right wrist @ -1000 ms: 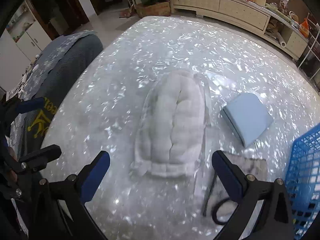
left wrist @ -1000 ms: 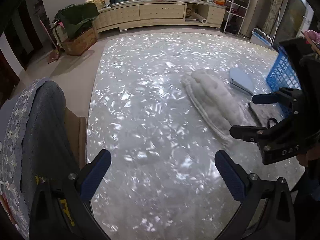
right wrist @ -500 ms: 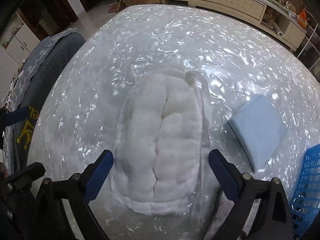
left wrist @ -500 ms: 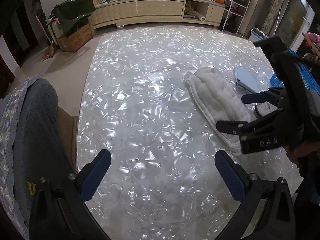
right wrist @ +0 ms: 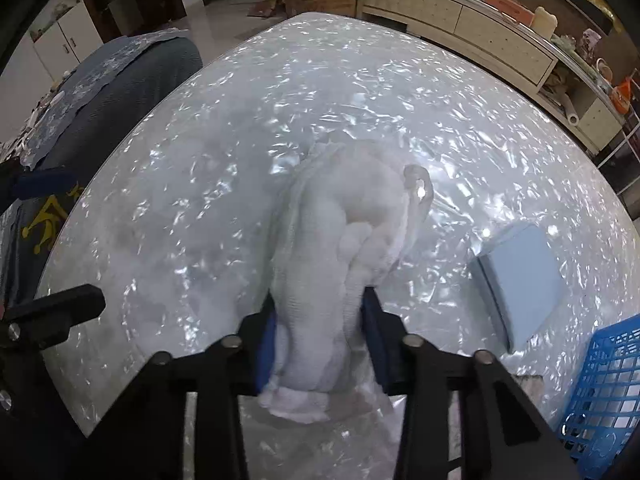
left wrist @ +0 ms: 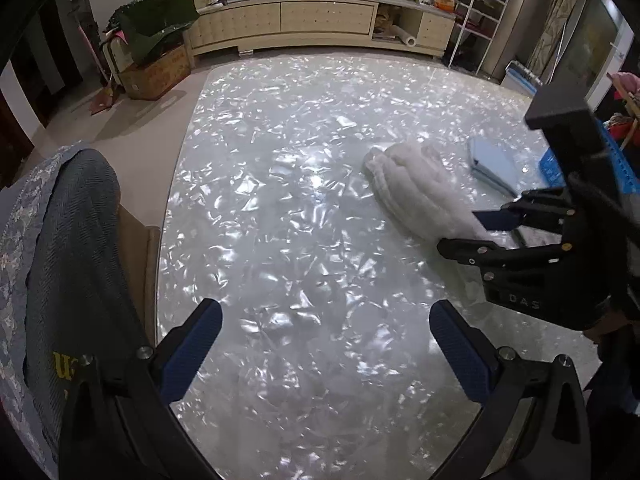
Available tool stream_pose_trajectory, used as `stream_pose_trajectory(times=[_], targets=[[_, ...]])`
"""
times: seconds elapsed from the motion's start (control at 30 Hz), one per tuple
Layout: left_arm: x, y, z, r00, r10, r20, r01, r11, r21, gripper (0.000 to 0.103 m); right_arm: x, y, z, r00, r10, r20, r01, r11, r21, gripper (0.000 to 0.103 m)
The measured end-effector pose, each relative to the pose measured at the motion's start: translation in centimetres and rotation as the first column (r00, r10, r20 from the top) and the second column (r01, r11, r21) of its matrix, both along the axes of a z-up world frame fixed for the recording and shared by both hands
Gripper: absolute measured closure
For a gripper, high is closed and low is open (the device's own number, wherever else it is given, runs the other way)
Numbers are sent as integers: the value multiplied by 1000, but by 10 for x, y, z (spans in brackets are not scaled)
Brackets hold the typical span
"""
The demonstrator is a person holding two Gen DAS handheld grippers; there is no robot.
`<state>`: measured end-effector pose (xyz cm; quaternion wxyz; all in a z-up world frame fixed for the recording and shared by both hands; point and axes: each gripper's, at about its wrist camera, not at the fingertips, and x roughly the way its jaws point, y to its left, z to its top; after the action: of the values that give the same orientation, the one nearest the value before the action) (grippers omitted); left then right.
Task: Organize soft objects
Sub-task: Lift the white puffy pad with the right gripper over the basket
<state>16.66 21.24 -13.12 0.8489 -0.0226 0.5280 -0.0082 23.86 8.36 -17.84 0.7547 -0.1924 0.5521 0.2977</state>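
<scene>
White towel bunched – right gripper closing, angled steeply down

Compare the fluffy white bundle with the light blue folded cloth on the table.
The white bundle is puffy, ribbed and long; the light blue cloth is smooth, flat and squarish. The bundle's near end sits bunched between the closing right claw; the cloth lies untouched, nearer the blue basket. Both rest on the shiny table.

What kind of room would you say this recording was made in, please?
Most likely a home living room. A long cream sideboard crowded with boxes and bottles lines the far wall, a wire rack stands beside it, and a glossy pearl-patterned table fills the foreground, with a padded chair at its edge.
</scene>
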Motion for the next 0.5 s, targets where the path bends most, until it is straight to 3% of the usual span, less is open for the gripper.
stream_pose_trajectory(times=[0.23, 0.5], targets=[[-15, -8, 20, 999, -14, 36, 16, 999, -31, 0, -23, -29, 14, 999, -35, -31, 36, 999, 31, 76], [-34, -42, 45, 995, -81, 63, 84, 996, -37, 0, -60, -71, 66, 998, -57, 5, 56, 994, 94, 76]])
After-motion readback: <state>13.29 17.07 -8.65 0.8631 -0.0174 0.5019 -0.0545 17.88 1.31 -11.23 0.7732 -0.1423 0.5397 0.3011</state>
